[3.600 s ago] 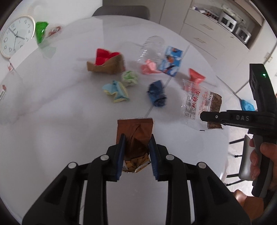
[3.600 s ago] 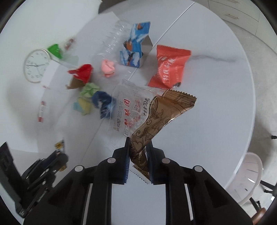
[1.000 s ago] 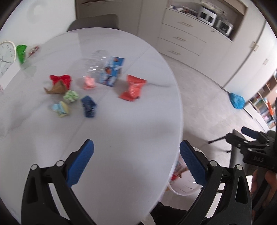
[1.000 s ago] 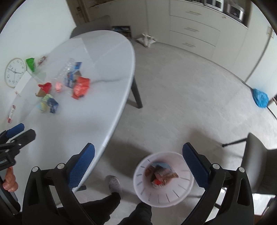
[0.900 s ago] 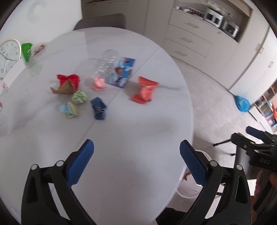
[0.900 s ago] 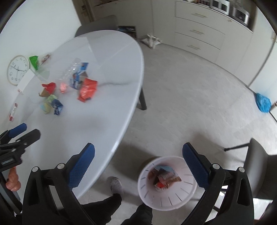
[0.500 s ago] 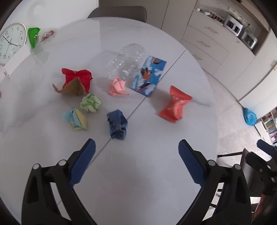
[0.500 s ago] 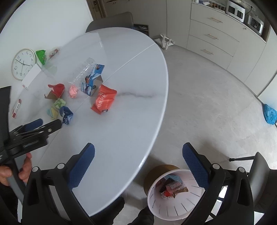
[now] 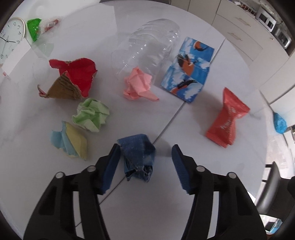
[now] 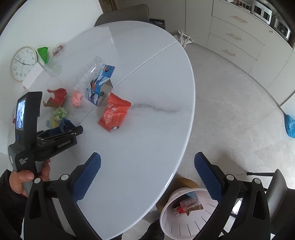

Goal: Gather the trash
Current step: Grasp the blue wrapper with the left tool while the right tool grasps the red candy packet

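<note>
Left gripper (image 9: 145, 164), jaws apart, straddles one blue wad (image 9: 138, 155) on the table (image 9: 166, 212). Right gripper (image 10: 147, 177) gapes empty. Eight scraps remain; one bin (image 10: 184, 225) below.

We note a round white worktop (image 10: 147, 129) with a faint grey vein, pale speckled floor (image 10: 230, 110), beige drawer cabinets (image 10: 239, 42) along the far wall, a grey chair (image 10: 121, 13) behind, and a wall clock (image 10: 23, 63) leaning left. Daylight is soft and even.
</note>
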A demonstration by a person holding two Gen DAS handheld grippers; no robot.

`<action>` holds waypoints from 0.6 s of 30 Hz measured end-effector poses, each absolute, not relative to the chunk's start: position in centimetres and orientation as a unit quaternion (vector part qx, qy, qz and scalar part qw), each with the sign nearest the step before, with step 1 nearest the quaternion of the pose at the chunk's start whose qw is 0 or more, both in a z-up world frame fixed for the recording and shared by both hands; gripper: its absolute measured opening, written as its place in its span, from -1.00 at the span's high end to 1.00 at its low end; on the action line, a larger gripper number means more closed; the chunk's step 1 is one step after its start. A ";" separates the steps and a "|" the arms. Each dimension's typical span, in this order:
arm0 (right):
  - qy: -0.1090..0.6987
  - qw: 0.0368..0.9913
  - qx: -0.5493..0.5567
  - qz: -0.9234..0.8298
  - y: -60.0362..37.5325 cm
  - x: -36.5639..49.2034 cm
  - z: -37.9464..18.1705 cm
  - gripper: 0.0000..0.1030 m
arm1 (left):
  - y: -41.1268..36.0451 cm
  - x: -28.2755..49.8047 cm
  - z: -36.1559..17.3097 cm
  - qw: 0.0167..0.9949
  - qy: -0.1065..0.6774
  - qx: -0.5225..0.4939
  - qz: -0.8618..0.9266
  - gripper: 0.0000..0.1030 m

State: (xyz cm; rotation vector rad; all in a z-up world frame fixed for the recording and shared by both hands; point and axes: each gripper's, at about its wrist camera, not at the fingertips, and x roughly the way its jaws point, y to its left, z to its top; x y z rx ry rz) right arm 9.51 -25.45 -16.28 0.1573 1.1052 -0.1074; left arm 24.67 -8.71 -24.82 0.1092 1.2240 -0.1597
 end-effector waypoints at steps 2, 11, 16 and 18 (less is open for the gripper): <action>0.526 0.846 0.073 -0.049 -25.3 10.1 -16.5 -0.95 | -9.0 24.8 -24.6 0.817 0.569 0.059 -0.077 0.08; 0.548 0.828 0.113 -0.040 -24.3 15.2 -20.2 -0.95 | -8.7 24.5 -23.7 0.817 0.569 0.044 -0.078 0.42; 0.558 0.818 0.131 -0.041 -23.1 18.4 -22.1 -0.95 | -7.5 23.2 -22.2 0.824 0.561 0.036 -0.078 0.42; 0.562 0.818 0.111 -0.050 -22.3 19.6 -22.7 -0.95 | -6.8 22.4 -21.3 0.828 0.554 0.037 -0.077 0.42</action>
